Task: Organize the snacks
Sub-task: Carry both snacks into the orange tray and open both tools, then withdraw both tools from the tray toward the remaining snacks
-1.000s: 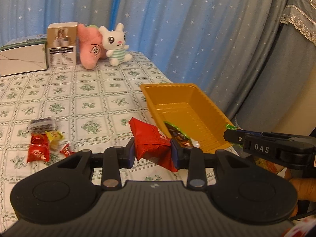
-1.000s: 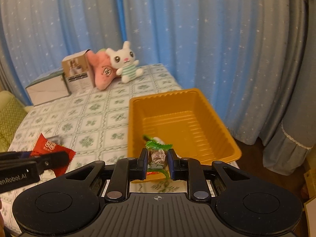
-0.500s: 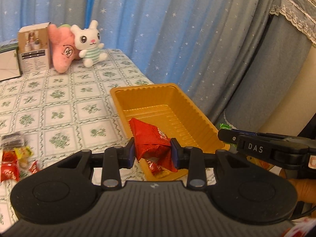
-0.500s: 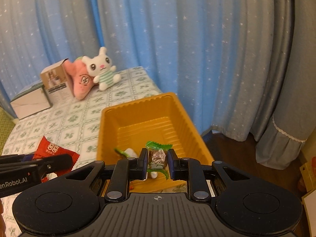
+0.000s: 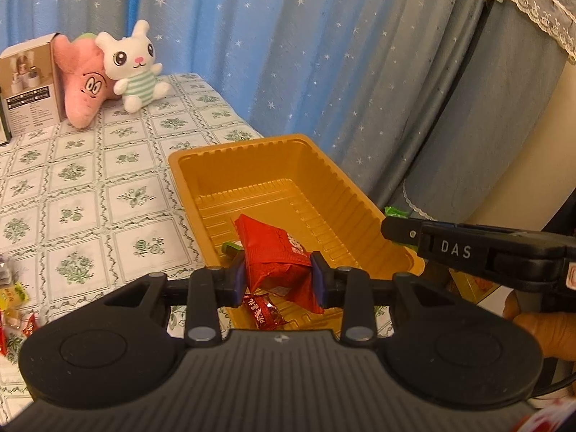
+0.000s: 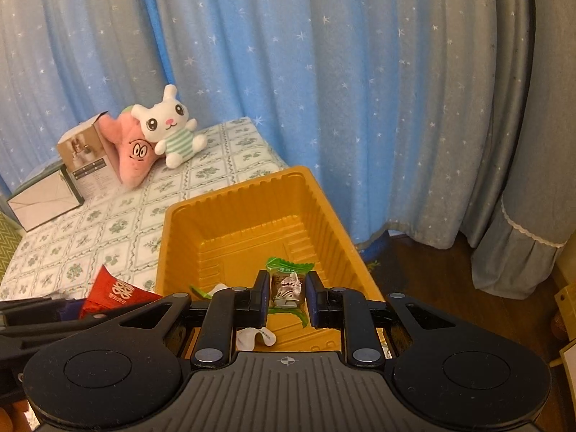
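Observation:
My left gripper is shut on a red snack packet and holds it above the near end of the orange tray. A small red candy and a green-wrapped piece lie in the tray below. My right gripper is shut on a green-and-silver candy, also over the tray's near end. A white wrapper lies in the tray under it. The red packet shows at the left of the right wrist view.
Several loose snacks lie on the tablecloth at the left. A white bunny plush, a pink plush and a box stand at the back. Curtains hang behind the table; its right edge drops to the floor.
Both grippers have moved forward and right over the orange tray, each still holding its snack. The loose snacks on the cloth have slid to the left edge of the view.

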A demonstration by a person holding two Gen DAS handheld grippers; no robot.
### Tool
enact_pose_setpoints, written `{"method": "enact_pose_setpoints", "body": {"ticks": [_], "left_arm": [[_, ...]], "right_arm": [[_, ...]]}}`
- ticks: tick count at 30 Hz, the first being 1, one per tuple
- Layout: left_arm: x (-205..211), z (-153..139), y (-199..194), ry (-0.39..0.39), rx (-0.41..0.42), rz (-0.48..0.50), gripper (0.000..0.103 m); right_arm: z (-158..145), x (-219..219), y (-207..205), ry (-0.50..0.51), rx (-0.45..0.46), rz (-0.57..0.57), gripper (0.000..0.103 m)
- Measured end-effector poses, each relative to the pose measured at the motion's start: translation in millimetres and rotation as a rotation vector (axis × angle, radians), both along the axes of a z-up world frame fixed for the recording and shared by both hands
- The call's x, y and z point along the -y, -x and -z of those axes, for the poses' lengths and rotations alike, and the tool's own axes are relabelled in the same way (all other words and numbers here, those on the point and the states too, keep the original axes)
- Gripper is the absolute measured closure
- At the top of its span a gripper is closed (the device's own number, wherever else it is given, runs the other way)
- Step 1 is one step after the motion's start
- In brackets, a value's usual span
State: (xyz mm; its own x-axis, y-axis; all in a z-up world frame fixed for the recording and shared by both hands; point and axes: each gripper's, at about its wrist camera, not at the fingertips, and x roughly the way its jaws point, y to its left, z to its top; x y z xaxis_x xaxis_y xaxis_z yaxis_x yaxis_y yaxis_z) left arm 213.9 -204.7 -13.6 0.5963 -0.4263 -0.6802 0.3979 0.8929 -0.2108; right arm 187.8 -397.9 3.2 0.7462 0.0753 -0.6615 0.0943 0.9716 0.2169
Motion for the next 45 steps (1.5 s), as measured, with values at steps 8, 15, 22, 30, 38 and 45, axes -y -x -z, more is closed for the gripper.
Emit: {"method": "enact_pose_setpoints", "body": {"ticks": [8,15,22,30,38,45], "left_arm": [[12.0,8.8,-9.0,-0.007,-0.018,0.023,0.071],[19.1,16.2,-17.3,-0.046,-0.019,0.029,0.04],[-2.6,12.8,-12.9,-0.049,0.002,-0.014,0.041],[-25.4,8.6,-1.5,-0.064,0.01,-0.062,0.041],[-33.3,6.2,1.9,-0.059,0.015,-0.083,0.041],[-42.4,2.6,10.3,-0.034,0.017,-0.102,0.038]], "right_arm": [[7.6,6.9,-6.3,-0.008,-0.009,0.014,0.082],[7.5,10.5,-8.6,-0.015,-0.007,0.024,0.082],[7.4,11.9,-7.6,-0.025,-0.005,0.024,0.082],[7.2,5.1,-8.0,-0.032,-0.007,0.004,0.082],[10.4,5.8,-12.2,-0.107,-0.007,-0.018,0.081],[0.4,18.7,-3.1,-0.151,0.034,0.027,0.044]]}}
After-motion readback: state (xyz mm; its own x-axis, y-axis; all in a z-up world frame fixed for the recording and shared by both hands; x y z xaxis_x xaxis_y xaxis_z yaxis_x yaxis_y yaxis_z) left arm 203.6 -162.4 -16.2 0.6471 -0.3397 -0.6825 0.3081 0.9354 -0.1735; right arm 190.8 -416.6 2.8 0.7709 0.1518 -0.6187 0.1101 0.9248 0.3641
